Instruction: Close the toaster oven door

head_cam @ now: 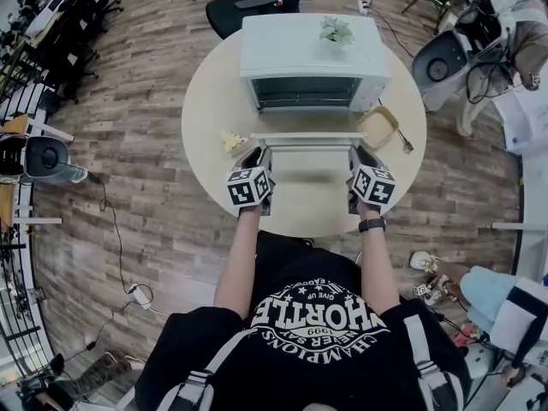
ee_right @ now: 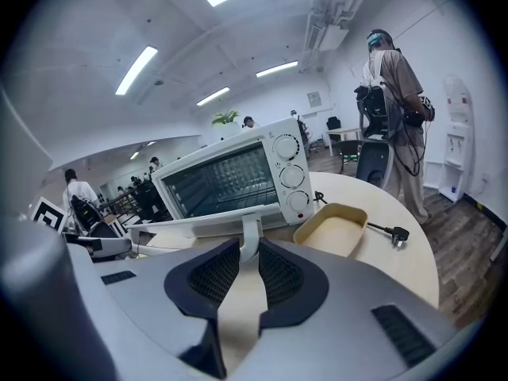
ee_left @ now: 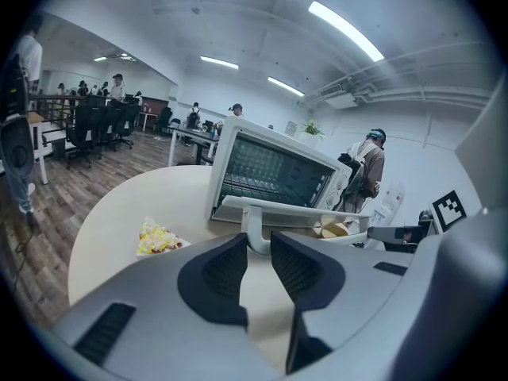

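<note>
Head view, left gripper [head_cam: 261,152], right gripper [head_cam: 355,152] clamping handle [ee_left: 253,235] (door [ee_left: 278,209] down)

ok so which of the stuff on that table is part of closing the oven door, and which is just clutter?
In the job: white toaster oven, open door, white door handle, left gripper, right gripper.
Lying about: beige plastic tray, yellow food slice, small green plant, black plug.
</note>
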`<state>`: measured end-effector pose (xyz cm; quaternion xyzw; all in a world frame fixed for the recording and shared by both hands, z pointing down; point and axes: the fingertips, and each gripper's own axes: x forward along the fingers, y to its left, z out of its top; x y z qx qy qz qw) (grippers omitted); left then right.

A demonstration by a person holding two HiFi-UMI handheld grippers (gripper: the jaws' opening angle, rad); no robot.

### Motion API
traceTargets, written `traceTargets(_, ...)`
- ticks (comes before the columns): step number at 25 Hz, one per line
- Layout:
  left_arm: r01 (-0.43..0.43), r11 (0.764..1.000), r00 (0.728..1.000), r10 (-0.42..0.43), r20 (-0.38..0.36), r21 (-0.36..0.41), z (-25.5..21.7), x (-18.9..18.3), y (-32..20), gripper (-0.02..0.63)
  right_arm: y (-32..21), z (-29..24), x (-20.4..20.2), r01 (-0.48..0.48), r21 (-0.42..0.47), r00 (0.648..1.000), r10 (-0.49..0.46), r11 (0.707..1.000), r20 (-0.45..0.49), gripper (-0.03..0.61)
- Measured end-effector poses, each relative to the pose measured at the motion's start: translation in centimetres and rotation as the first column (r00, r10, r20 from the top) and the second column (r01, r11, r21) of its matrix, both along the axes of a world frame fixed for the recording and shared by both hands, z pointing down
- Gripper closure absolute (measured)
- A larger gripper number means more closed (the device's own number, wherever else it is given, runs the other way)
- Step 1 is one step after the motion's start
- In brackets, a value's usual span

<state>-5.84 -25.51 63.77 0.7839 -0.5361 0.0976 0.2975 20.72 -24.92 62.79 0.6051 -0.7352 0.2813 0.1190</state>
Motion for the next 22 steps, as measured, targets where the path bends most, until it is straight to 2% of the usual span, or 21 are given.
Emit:
traceTargets(10,0.007,1.0,1.0,-0.007,-0.01,-0.015,-0.9,-0.2,-0.4,0.502,-0.4,-1.0,-0.2,-0.006,0.01,1.0,0.006,1.0,-0.001,0.482)
traceTargets(22,0.027,1.0,0.999,-0.027,-0.018,0.012,-2.1,-0.3,-1.4,0.502,-1.4,-2.3,-0.3,-0.002,0.046,1.0,0.002,0.999,0.006,0.483)
